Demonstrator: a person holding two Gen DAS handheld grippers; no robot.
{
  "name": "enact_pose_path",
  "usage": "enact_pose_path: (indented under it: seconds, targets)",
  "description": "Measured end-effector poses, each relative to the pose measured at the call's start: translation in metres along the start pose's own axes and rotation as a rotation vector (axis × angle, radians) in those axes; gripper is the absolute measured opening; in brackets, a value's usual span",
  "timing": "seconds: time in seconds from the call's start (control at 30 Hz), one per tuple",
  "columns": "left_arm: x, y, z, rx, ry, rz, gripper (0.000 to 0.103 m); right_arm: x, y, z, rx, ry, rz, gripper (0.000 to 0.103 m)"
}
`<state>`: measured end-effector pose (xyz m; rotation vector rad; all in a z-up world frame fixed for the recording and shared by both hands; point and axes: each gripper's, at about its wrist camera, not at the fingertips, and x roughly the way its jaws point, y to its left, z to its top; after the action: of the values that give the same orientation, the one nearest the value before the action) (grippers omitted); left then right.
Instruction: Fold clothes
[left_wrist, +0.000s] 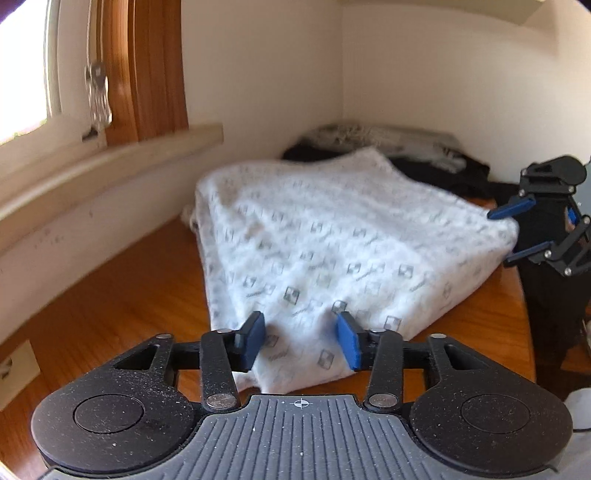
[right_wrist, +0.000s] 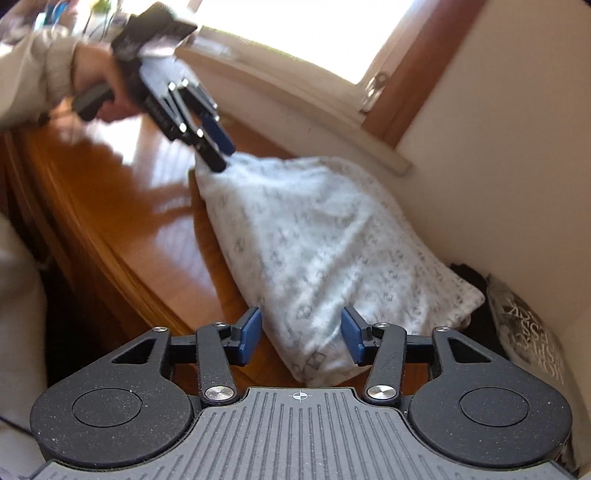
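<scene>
While the white cloth garment with the small grey square print (left_wrist: 332, 236) lies folded into a thick, roughly rectangular pad on the glossy orange-brown wooden table (left_wrist: 122, 295), both tools stand at its corners with nothing pinched. The left gripper (left_wrist: 301, 341) has its blue-padded fingers (left_wrist: 255, 339) spread to either side of the pad's near corner, cloth between them but the pads not pressing on it; the right gripper (right_wrist: 301, 338) is likewise parted over the corner at the table's front edge, again with fabric in the gap and no squeeze that I can see. To my eye this garment is as good as done: its layers are doubled over, the edges fairly even, though the surface is a little puffy and the far side sags unevenly toward the wall. What may be left is a smoothing pass or moving it onto the stack, since behind it, in the table's far corner, sits a dark heap of other clothes (left_wrist: 436, 162) with a black-and-white printed piece (right_wrist: 532, 339) on top; whether those are already folded I cannot tell. A person's hand in a beige sleeve (right_wrist: 40, 70) holds the left tool. The table runs along a cream wall beneath a pale sill (left_wrist: 110, 166) and a bright window with a brown wooden frame (left_wrist: 147, 66), sunlight glaring off the varnish.
</scene>
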<state>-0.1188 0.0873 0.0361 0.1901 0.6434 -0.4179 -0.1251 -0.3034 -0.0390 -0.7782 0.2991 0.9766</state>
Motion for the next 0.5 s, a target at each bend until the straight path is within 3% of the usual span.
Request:
enact_pose_path:
  seconds: [0.07,0.2,0.37,0.5]
  targets:
    - [0.004,0.003,-0.001,-0.006,0.016,-0.001,0.045,0.004,-0.007,-0.004,-0.024,0.055,0.015,0.045]
    - [0.007,0.008,-0.003,-0.023,0.019,-0.005,0.045,-0.004,-0.02,-0.009,-0.044,0.095,0.02,0.008]
    - [0.005,0.01,-0.005,-0.026,0.017,0.009,0.045,-0.024,-0.018,-0.008,-0.147,0.152,0.005,0.001]
    - [0.005,0.01,-0.006,-0.025,0.006,-0.004,0.045,-0.035,-0.024,-0.009,-0.097,0.119,-0.009,0.001]
